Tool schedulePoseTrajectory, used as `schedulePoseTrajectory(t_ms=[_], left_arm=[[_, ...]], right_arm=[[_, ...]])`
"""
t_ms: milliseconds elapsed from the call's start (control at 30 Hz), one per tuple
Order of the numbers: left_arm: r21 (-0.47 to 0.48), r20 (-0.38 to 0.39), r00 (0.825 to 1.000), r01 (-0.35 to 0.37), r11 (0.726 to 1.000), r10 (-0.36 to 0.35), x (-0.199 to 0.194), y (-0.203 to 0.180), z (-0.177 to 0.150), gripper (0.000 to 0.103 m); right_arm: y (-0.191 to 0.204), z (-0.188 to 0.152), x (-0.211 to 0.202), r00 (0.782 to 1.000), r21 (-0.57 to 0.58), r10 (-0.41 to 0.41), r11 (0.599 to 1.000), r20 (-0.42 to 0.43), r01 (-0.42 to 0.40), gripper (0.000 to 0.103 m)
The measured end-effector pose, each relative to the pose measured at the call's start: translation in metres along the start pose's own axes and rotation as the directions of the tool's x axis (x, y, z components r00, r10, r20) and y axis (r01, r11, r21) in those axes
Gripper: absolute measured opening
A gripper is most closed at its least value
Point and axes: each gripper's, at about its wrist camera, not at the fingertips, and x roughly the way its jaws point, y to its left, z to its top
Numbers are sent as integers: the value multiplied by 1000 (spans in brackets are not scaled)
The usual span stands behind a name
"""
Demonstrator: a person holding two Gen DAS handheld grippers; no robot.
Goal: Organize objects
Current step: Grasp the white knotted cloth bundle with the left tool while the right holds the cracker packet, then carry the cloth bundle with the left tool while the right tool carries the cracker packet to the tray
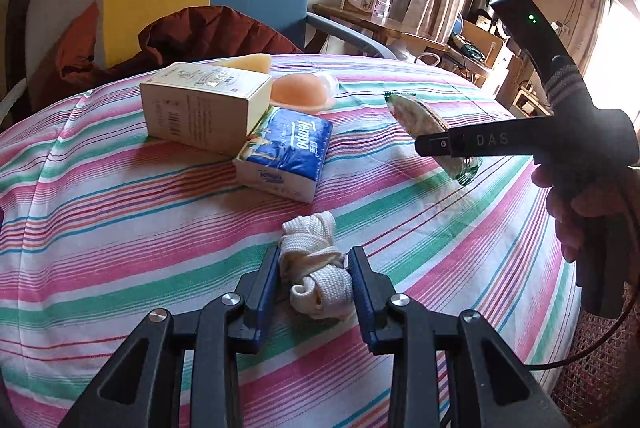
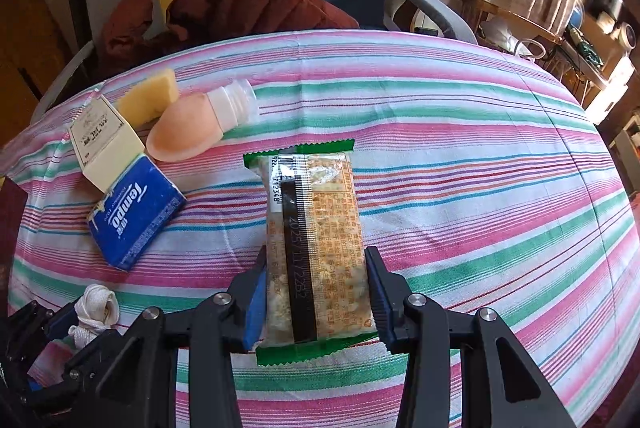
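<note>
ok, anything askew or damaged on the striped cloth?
One thing: the cream carton sits tilted, one end propped on the blue Tempo tissue pack instead of lying flat. No spills or visible damage.

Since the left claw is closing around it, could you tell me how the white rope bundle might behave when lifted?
The rope bundle looks soft and knotted, so it will probably squash between the left claw pads rather than resist. It seems light for its size. Loose loops at the far end may dangle or shift, though the knot should probably keep it together. Being woven, it is unlikely to slip.
</note>
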Motion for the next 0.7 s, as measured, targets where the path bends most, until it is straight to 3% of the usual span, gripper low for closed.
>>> schedulePoseTrajectory(t_ms=[267,367,533,700], left_arm=[[-71,38,999,-2,997,4,-24,21,-21,33],[-81,47,999,4,997,0,-32,26,-29,33],[-99,49,999,-5,995,10,-50,35,-43,33],[-87,48,999,-12,996,16,-72,42,-57,33]], right_arm=[[13,4,-12,994,-37,70,997,84,-67,45],[23,4,-17,982,-59,154,987,112,-148,45],[56,-3,-33,952,-194,269,951,147,-239,45],[92,-17,-32,931,-304,353,900,94,-311,45]])
